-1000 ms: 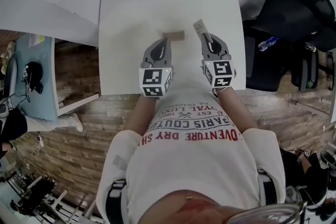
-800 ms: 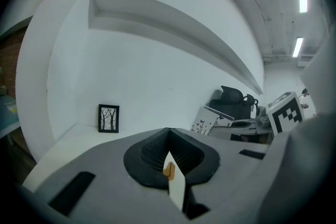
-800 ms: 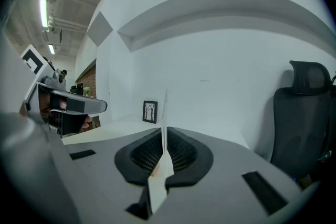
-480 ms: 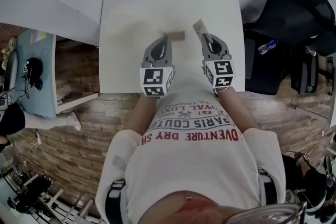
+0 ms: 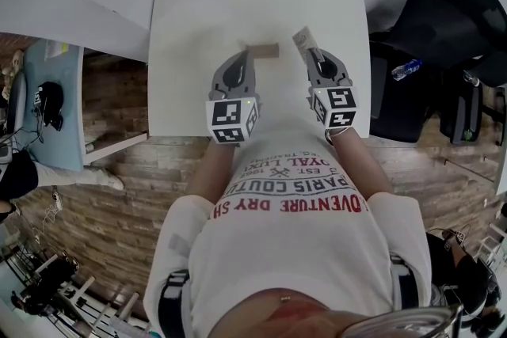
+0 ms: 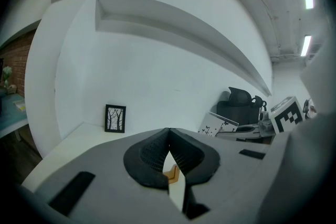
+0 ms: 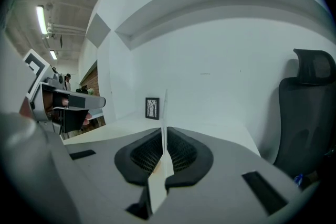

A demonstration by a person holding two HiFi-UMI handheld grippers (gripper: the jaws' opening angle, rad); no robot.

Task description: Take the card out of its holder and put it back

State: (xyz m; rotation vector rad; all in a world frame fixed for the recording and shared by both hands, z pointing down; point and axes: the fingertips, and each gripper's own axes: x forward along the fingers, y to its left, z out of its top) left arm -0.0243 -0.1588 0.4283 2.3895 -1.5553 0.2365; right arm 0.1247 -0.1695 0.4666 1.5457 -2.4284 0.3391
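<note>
Barely shifted vs 1s ago. Clamping card [image 5: 302,38] edge-on in fingers of R gripper [image 5: 310,51], apart from holder [image 5: 266,51]; pinching holder end w/ fingers of L gripper [image 5: 248,56] on bench [image 5: 186,36].

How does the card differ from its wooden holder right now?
The card is thin, pale and patterned; the holder is a brown wooden block. The card is held up, clamped in the right gripper; the holder lies on the table, pinched by the left gripper. Shared: each is gripped, and they are apart.
</note>
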